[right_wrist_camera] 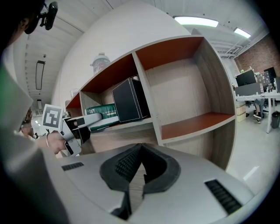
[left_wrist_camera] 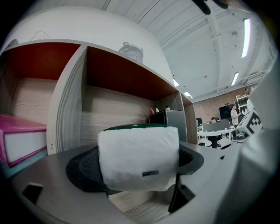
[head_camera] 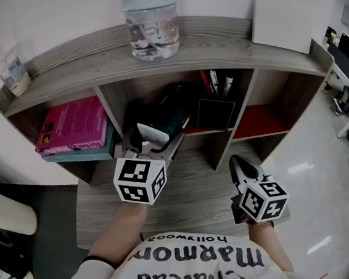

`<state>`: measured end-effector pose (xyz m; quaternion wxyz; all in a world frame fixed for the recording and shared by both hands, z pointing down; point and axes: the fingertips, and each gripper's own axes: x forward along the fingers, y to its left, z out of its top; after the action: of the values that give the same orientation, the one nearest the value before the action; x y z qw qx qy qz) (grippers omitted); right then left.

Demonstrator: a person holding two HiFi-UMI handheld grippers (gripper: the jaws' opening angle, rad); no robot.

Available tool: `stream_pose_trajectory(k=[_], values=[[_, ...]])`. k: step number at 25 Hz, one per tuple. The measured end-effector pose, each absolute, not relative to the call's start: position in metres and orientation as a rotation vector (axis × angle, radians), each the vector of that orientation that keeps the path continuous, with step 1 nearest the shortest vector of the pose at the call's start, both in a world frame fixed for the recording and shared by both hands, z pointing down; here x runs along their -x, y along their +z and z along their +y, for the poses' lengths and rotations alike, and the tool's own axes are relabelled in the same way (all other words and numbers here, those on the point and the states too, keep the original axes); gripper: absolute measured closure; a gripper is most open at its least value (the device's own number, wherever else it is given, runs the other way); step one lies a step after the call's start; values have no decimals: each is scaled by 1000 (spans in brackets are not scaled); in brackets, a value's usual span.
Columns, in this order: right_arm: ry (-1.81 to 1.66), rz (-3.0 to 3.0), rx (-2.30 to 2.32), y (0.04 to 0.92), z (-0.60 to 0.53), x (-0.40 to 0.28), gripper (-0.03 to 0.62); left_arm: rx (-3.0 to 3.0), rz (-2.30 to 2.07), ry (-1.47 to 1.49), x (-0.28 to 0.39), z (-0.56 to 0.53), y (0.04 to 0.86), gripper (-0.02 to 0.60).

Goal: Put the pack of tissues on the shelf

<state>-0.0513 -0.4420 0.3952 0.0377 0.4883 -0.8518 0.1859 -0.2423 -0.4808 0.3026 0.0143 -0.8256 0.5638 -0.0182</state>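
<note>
While the left gripper [head_camera: 153, 145] is clamping the pack of tissues [left_wrist_camera: 138, 158] and holding it ahead inside the shelf's [head_camera: 171, 50] middle compartment, with a black box [head_camera: 215, 113] just to its right, the right gripper [right_wrist_camera: 136, 166] is hanging lower at its right, jaws pressing together, empty.

Wooden shelf [head_camera: 84, 52] holds jar [head_camera: 150, 25], pink book [head_camera: 75, 125], black box [head_camera: 216, 112].

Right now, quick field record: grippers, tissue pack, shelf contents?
left gripper: shut on the pack of tissues
right gripper: shut, empty, in front of the shelf
pack of tissues: at the middle compartment, beside the black pen holder
left compartment: pink book
shelf top: clear jar
</note>
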Motion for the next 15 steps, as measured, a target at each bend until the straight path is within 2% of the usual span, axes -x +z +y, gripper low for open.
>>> stream_pose_trajectory(k=[15], values=[[596, -2596, -1494, 401, -443, 56, 586, 2565, 1746, -41, 242, -484, 303, 149]])
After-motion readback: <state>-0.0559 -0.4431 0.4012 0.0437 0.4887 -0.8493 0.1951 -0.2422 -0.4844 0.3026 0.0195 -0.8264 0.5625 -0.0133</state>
